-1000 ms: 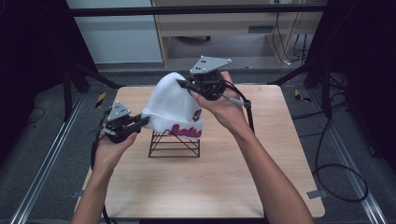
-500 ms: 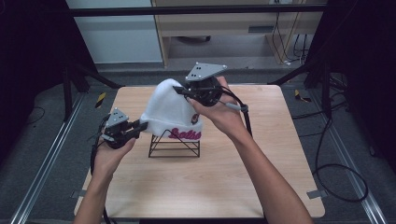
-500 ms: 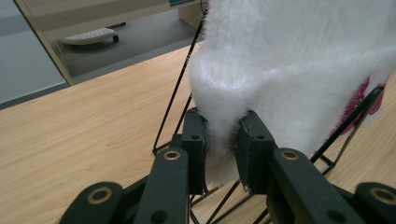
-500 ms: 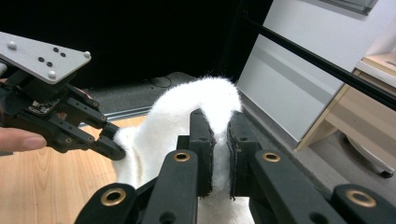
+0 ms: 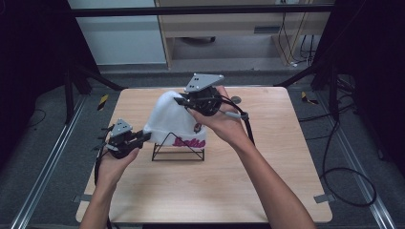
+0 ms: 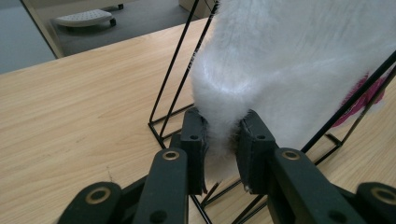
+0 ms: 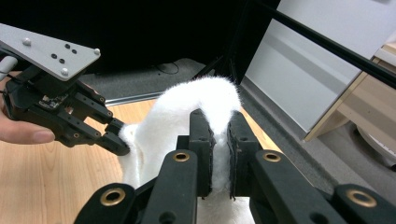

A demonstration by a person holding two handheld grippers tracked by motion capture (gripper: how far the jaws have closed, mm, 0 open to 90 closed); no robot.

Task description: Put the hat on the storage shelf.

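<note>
A white knit beanie (image 5: pixel 168 121) with pink lettering on its cuff drapes over a black wire stand (image 5: pixel 177 151) on the wooden table (image 5: pixel 239 186). My left gripper (image 5: pixel 142 137) is shut on the beanie's lower left edge; in the left gripper view the white fabric (image 6: pixel 261 70) is pinched between the pads of the gripper (image 6: pixel 223 144). My right gripper (image 5: pixel 181 101) is shut on the top of the beanie; in the right gripper view the gripper (image 7: pixel 219 140) squeezes a fold of the crown (image 7: pixel 187 112), with the left gripper (image 7: pixel 114 137) beyond it.
The stand's black wires (image 6: pixel 182 74) rise just ahead of the left jaws. A black cable (image 5: pixel 344 176) trails off the table's right side. A shelf unit (image 5: pixel 229 28) and metal frame bars stand behind the table.
Both grippers have drifted left and slightly toward the person, carrying the beanie with them across the stand. Both stay shut on it.
</note>
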